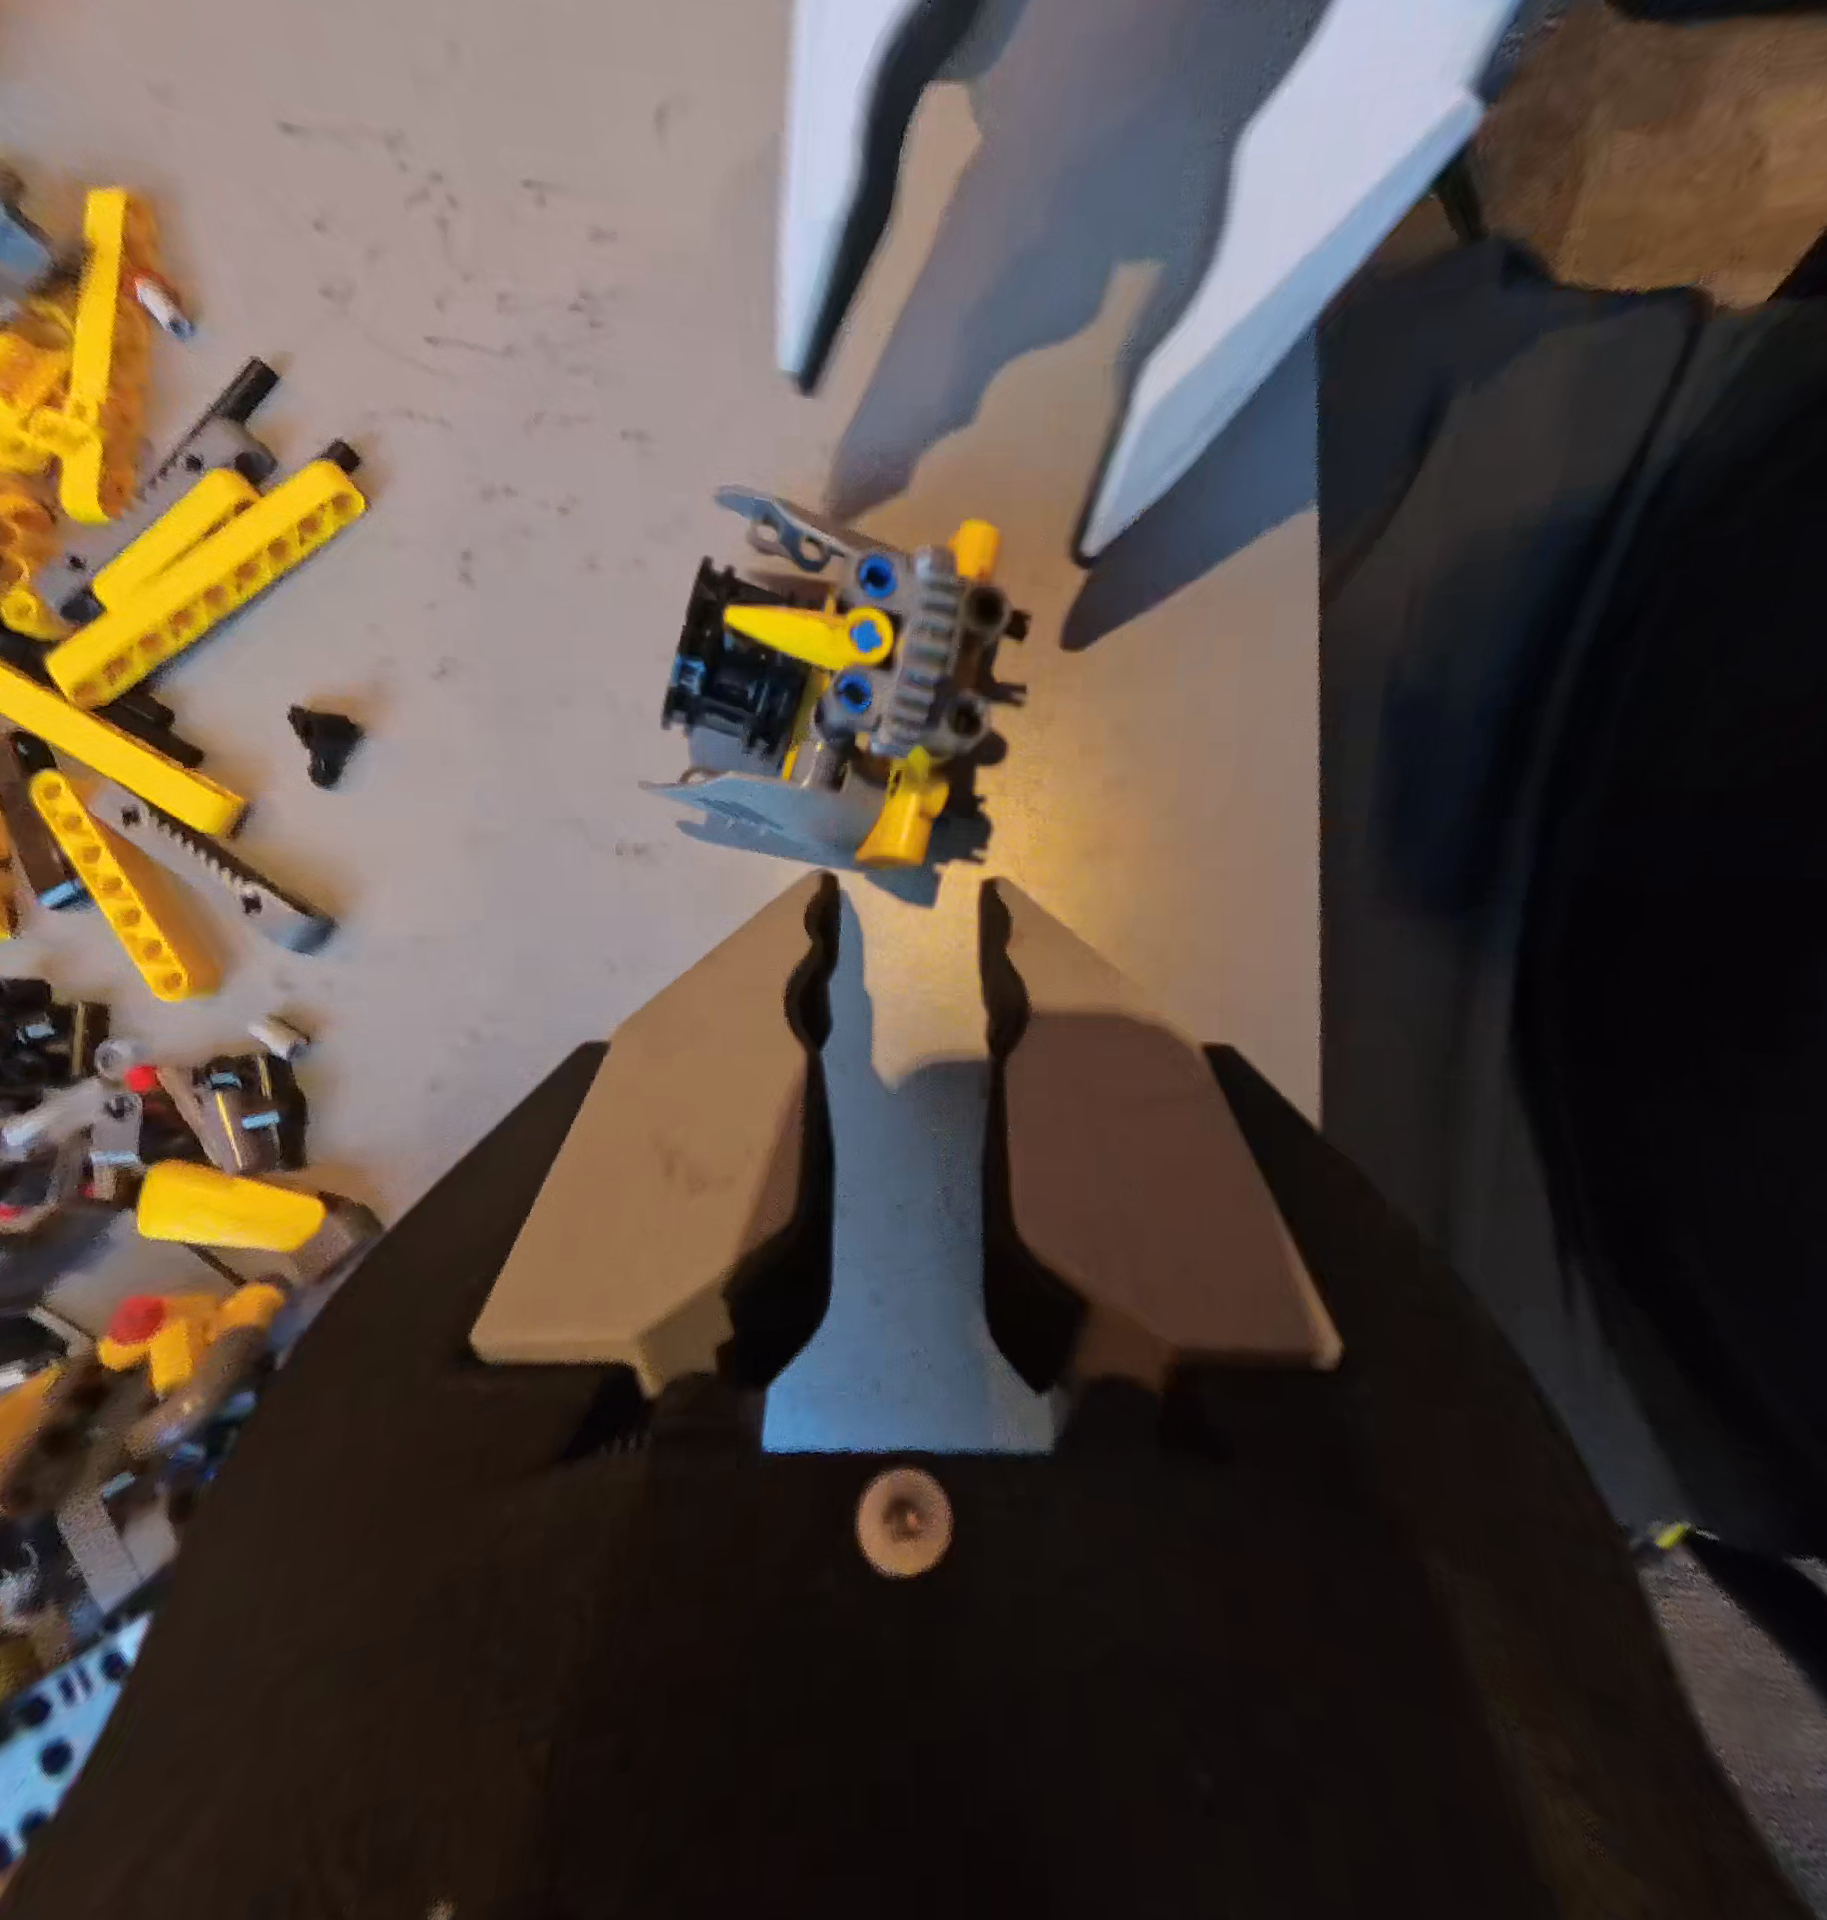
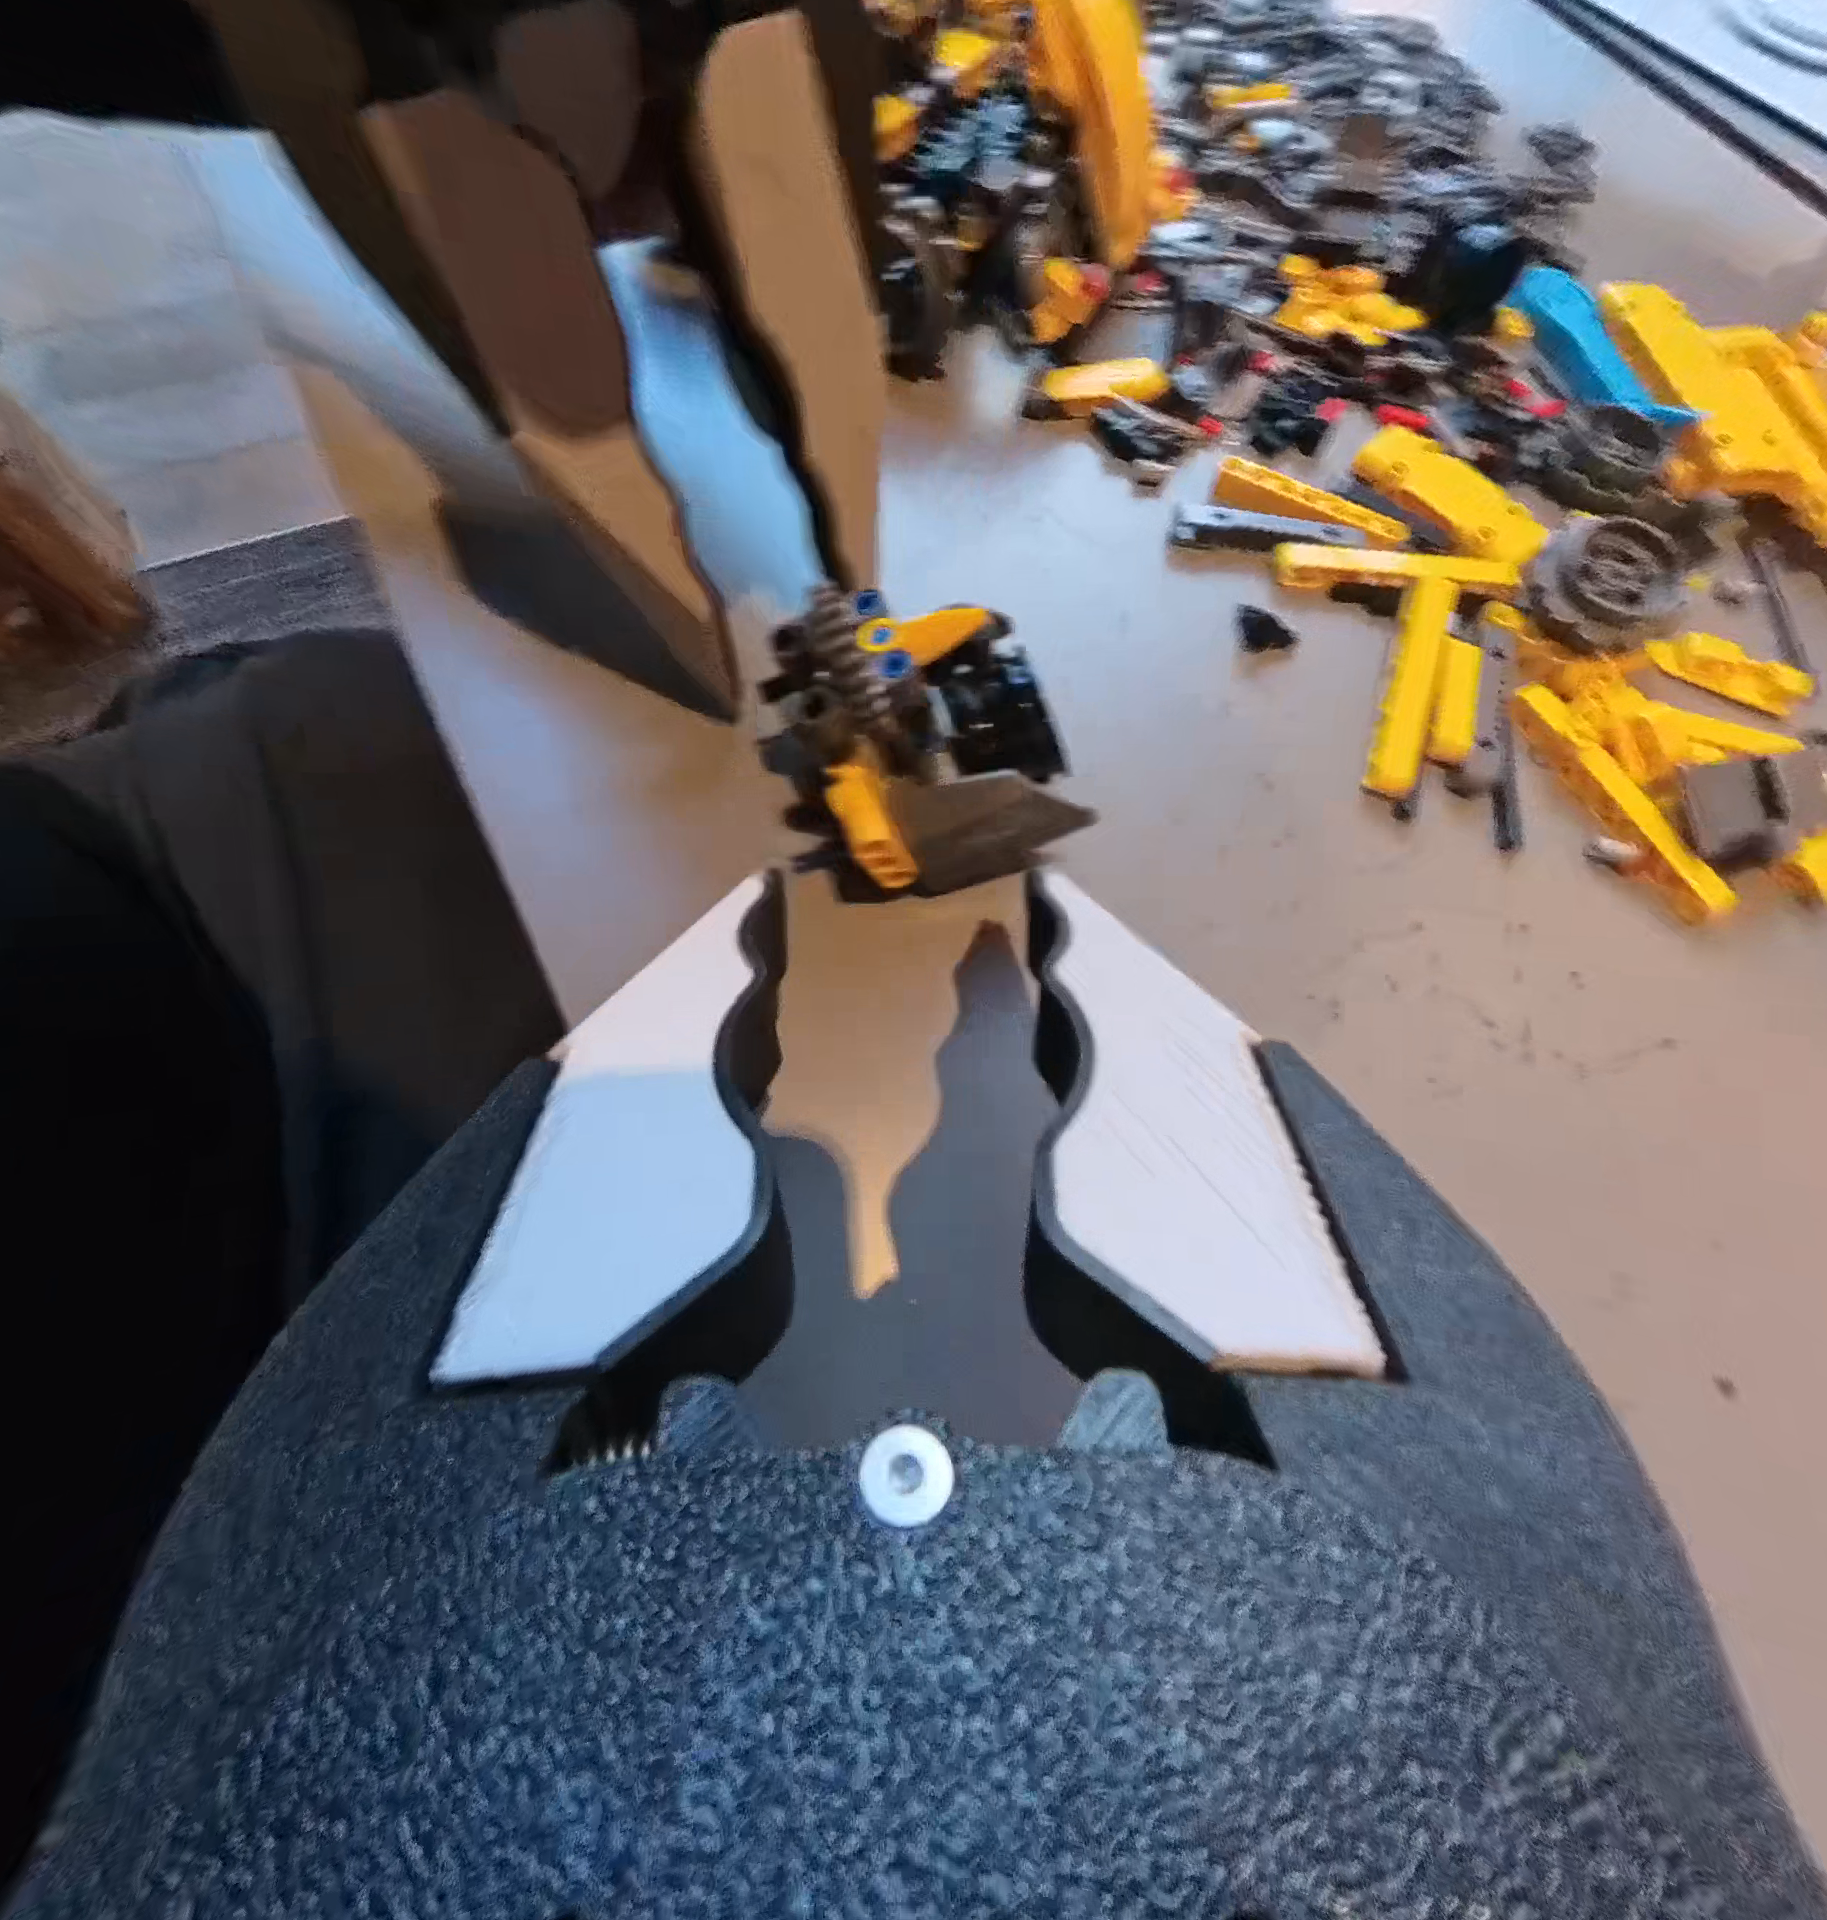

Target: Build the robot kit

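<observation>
While the small brick assembly (image 1: 836, 675) of grey gear parts, blue pins, yellow connectors and a black wheel hub sits alone on the beige tabletop (image 1: 535, 312), both grippers point at it from opposite sides. The left gripper (image 1: 909, 894) hovers just short of it, its two tan fingers parted by a moderate gap with nothing between them. The right gripper (image 2: 904, 888) likewise sits just before the assembly's grey blade and yellow connector, its pale fingers spread a little wider and empty; whether its tips touch the piece cannot be told through the blur. A lone small black piece (image 1: 325, 740) lies near the assembly, between it and the loose pile of yellow beams and dark parts (image 2: 1460, 499) spread farther across the table. A dark fabric mass (image 1: 1615, 831) borders the table edge.
</observation>
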The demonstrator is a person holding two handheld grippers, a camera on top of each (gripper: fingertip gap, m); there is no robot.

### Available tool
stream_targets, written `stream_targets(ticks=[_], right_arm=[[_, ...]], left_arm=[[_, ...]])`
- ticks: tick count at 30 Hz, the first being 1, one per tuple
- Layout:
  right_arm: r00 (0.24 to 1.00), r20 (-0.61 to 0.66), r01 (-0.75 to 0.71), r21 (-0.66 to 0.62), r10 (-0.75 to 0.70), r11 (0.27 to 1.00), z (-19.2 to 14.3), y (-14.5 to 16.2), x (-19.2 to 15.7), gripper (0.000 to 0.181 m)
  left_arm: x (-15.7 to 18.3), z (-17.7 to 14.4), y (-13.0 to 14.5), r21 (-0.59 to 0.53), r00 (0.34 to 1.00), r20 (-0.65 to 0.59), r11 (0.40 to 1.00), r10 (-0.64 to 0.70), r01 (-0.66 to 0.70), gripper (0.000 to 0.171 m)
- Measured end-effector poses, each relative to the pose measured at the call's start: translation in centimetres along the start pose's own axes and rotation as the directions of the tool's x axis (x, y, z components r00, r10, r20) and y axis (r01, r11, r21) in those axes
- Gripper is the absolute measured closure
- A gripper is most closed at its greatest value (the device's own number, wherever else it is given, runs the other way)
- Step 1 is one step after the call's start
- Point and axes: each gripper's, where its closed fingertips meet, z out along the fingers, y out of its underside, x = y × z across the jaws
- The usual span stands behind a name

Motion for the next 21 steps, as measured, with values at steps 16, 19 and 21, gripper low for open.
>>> stream_targets(ticks=[16,19,21], right_arm=[[0.992,0.022,0.118,0.082,-0.12,0.99,-1.3,-2.5,-1.2,0.155],[0.991,0.035,0.123,0.068,-0.126,0.99,-0.9,-2.5,-1.3,0.153],[0.99,0.013,0.141,0.017,-0.141,0.99,-0.2,-1.5,-0.5,0.147]], left_arm=[[-0.8,0.5,-0.2,0.035,0.997,0.052,0.998,-0.05,0.048,0.122],[-0.3,0.8,-0.4,0.059,0.996,0.038,0.995,-0.081,0.079,0.123],[-0.2,0.9,-0.6,0.066,0.994,0.056,0.993,-0.099,0.095,0.113]])
